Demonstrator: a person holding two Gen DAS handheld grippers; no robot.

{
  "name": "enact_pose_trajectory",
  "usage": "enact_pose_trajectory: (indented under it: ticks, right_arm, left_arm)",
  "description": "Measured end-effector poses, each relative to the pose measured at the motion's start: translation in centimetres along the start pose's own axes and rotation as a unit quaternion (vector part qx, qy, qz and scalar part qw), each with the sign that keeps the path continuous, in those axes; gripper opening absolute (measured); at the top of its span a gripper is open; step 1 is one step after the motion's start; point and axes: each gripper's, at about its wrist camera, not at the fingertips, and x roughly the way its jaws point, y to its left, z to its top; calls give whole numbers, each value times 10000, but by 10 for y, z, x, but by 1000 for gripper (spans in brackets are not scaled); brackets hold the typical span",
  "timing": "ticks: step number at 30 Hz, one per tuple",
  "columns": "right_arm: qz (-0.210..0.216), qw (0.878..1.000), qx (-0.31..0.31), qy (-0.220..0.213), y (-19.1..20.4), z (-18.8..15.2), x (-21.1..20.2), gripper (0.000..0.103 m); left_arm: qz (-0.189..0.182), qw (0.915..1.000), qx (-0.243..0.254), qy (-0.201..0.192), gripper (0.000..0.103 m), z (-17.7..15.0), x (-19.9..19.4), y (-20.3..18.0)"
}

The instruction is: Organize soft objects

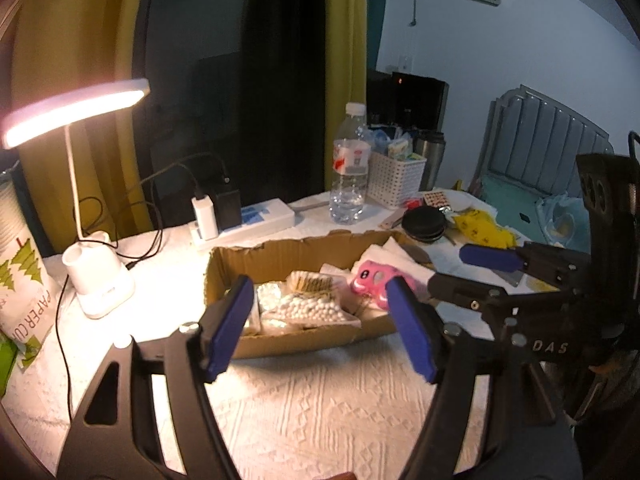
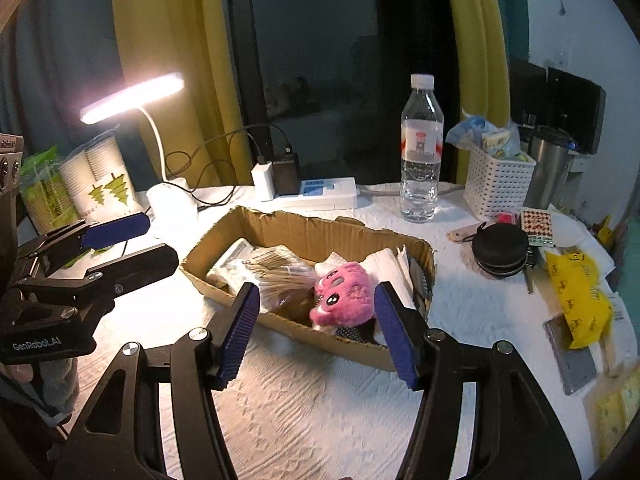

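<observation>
A shallow cardboard box (image 1: 280, 254) (image 2: 304, 232) lies on the white-clothed table. In it are a pink plush toy (image 2: 344, 294) (image 1: 370, 280), bags of cotton swabs (image 1: 308, 308) (image 2: 276, 270), folded white tissues (image 2: 390, 266) and a foil pack (image 1: 269, 295). My left gripper (image 1: 320, 328) is open and empty, just in front of the box. My right gripper (image 2: 316, 328) is open and empty, its fingers either side of the plush from the near side. Each gripper shows in the other's view, the right (image 1: 480, 268) and the left (image 2: 120, 236).
A lit desk lamp (image 1: 76, 112) with white base (image 1: 98, 280), power strip with chargers (image 1: 244, 220), water bottle (image 1: 350, 168), white basket (image 1: 396, 178), steel mug (image 2: 546, 168), black round case (image 2: 498, 250), yellow bag (image 2: 576, 292) and paper cup packs (image 2: 100, 180) surround the box.
</observation>
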Motion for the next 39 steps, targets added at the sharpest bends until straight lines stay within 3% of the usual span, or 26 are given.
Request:
enact_pose_trajectory:
  ticks: [3,8,27,35,37,39]
  right_arm:
    - [-30,10000,-13,-68,4,-2,-12,63]
    - [-72,9998,-58,-190,12,-7,-35,63]
    - [-260,9964,-261,-763,41,-21,-124,63]
    - [-432,9927,-284,-1092,54,-24,-170,63]
    - [-474,9917,-272,-1162,55,-23,-180,66]
    - [-517,9904,-286,-1248,56,-22,-192,78]
  left_arm:
    - [7,10000,12,-92,73,-2,-15,-3]
    - [-23,9997,-17,-245,87,-5,-39,-8]
    - [-108,9969,168,-758,87,-14,-122,-36]
    - [-195,9949,-5,-987,87,-6,-161,-41]
    - [-179,9944,5,-1038,87,-4,-171,-43]
    - [-125,9939,29,-1091,88,-2,-180,-47]
